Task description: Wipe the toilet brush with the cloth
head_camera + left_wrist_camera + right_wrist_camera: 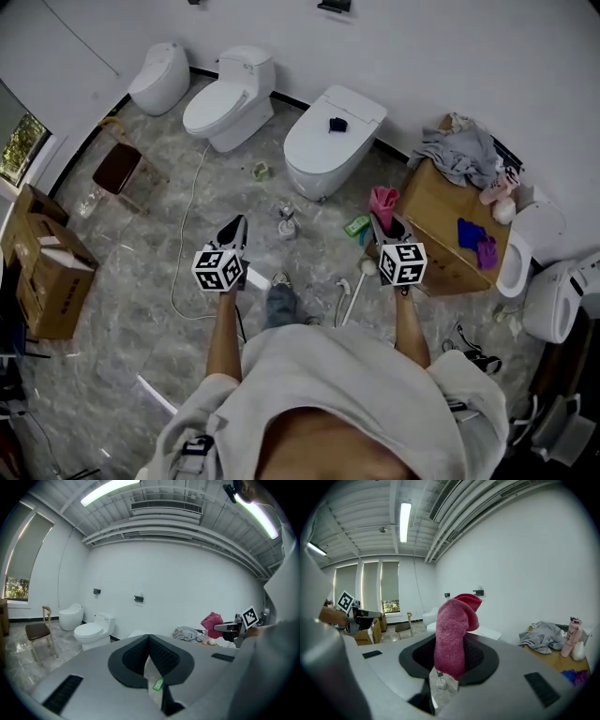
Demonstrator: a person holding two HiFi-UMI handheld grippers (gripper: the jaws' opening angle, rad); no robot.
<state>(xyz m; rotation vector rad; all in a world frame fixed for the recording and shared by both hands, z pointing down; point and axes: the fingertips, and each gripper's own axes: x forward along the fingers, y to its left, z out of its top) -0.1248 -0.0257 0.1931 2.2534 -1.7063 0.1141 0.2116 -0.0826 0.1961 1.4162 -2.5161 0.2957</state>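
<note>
Cloth (pixel 452 634) pinched in right tool (pixel 384 228); left tool (pixel 234 227) closed, empty; toilet brush (pixel 356 291) on floor (pixel 169 234), untouched; toilet (pixel 328 141) ahead.

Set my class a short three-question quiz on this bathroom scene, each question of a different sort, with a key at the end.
1. Multiple choice: what does the right claw grip?
A. a green bottle
B. the pink cloth
C. a chair leg

2. True or false: the left claw is shut with nothing between its jaws.

3. Fill in the blank: in the head view, the grey clothes lie on top of a cardboard ___.

Key
1. B
2. True
3. box
</note>
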